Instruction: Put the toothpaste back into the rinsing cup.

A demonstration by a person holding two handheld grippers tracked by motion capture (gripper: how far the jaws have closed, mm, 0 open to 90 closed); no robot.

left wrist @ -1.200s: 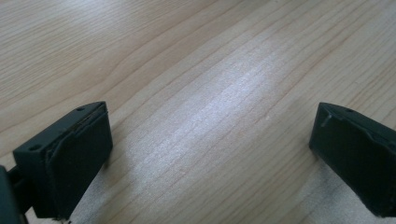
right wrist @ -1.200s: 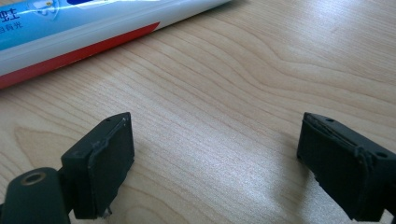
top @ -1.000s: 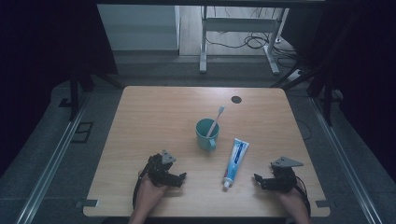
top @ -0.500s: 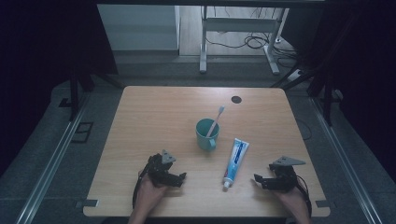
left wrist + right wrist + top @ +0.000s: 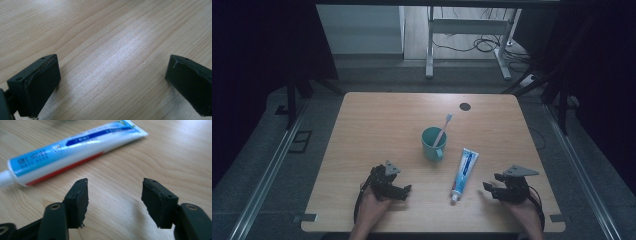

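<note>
Wooden table (image 5: 377,115) | toothpaste tube (image 5: 463,172) near front edge | right gripper (image 5: 113,202) half-open, just been closing, empty | left gripper (image 5: 110,82) wide, empty | risk: pads nudge tube, it skids.

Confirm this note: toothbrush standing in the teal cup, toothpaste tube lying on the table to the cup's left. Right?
One slip: the toothpaste tube lies to the right of the teal cup, as the high view shows. The toothbrush does stand in the cup, and the tube lies on the table.
</note>
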